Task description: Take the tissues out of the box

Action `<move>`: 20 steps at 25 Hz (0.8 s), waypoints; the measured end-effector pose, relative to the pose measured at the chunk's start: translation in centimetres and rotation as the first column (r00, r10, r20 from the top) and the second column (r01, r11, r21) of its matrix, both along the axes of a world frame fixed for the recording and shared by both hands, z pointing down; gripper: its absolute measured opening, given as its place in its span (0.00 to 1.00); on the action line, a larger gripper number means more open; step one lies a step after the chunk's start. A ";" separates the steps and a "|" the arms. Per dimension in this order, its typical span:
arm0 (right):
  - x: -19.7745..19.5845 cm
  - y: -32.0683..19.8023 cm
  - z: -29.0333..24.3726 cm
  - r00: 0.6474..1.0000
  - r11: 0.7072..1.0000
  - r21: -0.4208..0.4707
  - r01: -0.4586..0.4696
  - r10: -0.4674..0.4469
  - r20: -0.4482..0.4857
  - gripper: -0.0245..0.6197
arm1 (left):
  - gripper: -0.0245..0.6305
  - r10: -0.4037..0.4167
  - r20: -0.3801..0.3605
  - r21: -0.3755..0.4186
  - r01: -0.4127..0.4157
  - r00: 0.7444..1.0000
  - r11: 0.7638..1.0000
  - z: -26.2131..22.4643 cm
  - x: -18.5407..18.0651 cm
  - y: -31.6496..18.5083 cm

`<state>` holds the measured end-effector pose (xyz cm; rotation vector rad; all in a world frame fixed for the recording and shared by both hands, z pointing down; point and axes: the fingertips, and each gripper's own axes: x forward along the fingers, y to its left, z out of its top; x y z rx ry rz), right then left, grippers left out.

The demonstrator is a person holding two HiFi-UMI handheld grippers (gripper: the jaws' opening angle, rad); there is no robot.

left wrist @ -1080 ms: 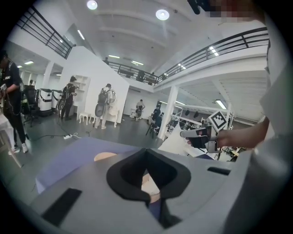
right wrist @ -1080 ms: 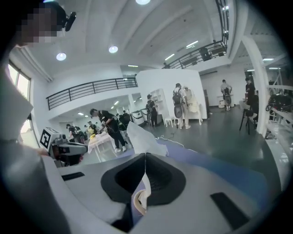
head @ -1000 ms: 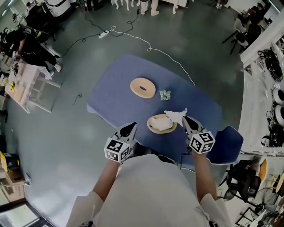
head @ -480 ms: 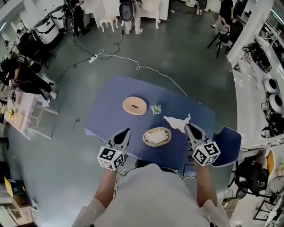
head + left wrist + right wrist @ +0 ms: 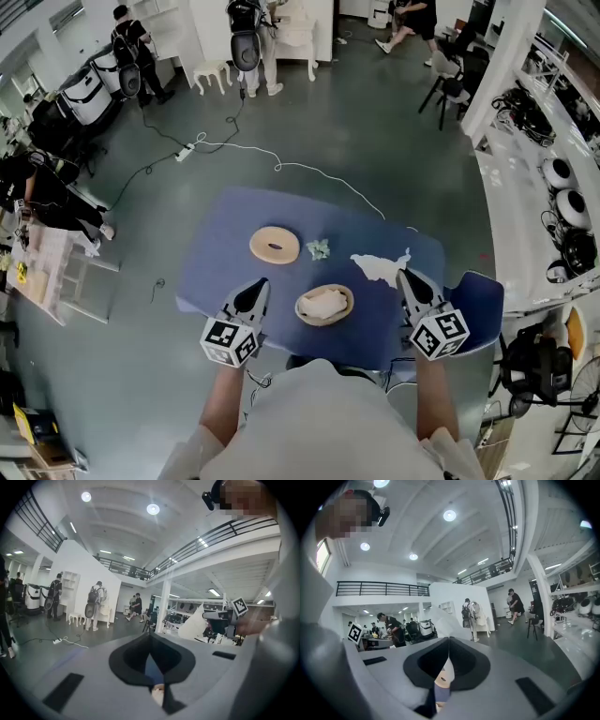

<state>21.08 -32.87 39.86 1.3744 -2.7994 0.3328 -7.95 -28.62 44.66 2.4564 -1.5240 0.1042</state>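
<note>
A round wooden tissue box (image 5: 324, 305) with white tissues in it stands on the blue table (image 5: 216, 253). My right gripper (image 5: 405, 275) is to the right of the box and above the table, shut on a white tissue (image 5: 379, 267) that hangs free of the box. The same tissue (image 5: 439, 620) sticks up past the closed jaw tips in the right gripper view. My left gripper (image 5: 255, 286) hovers to the left of the box, shut and with nothing in it. In the left gripper view the held tissue (image 5: 193, 625) shows on the right.
A wooden ring (image 5: 275, 246) lies on the table beyond the box. Next to it is a small crumpled greenish scrap (image 5: 319, 248). A blue chair (image 5: 478, 309) stands at the table's right end. A white cable (image 5: 309, 173) runs over the floor behind. People stand far off.
Both grippers have risen. The right one has carried the tissue up and to the right, away from the box. The box and the ring have not moved on the table.
</note>
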 end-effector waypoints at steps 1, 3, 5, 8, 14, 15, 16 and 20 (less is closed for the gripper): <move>0.2 0.0 -0.2 1.000 1.000 0.006 -0.005 0.005 -0.001 0.09 | 0.05 0.004 0.002 0.007 -0.004 1.000 1.000 -0.3 0.1 -0.1; 0.2 0.1 -0.6 1.000 1.000 0.019 -0.011 0.012 -0.005 0.09 | 0.05 0.011 0.005 0.019 -0.011 1.000 1.000 -0.8 0.1 -0.4; 0.2 0.2 -1.0 1.000 0.999 0.030 -0.015 0.015 -0.006 0.09 | 0.05 0.016 0.005 0.026 -0.016 1.000 1.000 -1.2 0.1 -0.6; 0.6 0.4 -1.1 1.000 0.999 0.036 -0.016 0.016 -0.001 0.09 | 0.05 0.017 0.004 0.026 -0.017 1.000 1.000 -1.1 0.6 -0.5; 0.6 0.6 -1.4 1.000 0.999 0.041 -0.018 0.018 0.004 0.09 | 0.05 0.012 0.000 0.028 -0.012 1.000 1.000 -1.2 0.4 -0.1; 0.6 0.6 -1.4 1.000 0.999 0.042 -0.018 0.018 0.004 0.09 | 0.05 0.011 -0.001 0.030 -0.011 1.000 0.999 -1.3 0.3 -0.1; 0.6 0.6 -1.5 1.000 0.999 0.043 -0.018 0.018 0.004 0.09 | 0.05 0.012 -0.001 0.032 -0.012 1.000 0.999 -1.4 0.3 -0.1; 0.4 0.5 -1.9 1.000 0.999 0.047 -0.018 0.018 0.007 0.09 | 0.05 0.013 0.002 0.036 -0.013 1.000 0.999 -1.7 0.0 -0.1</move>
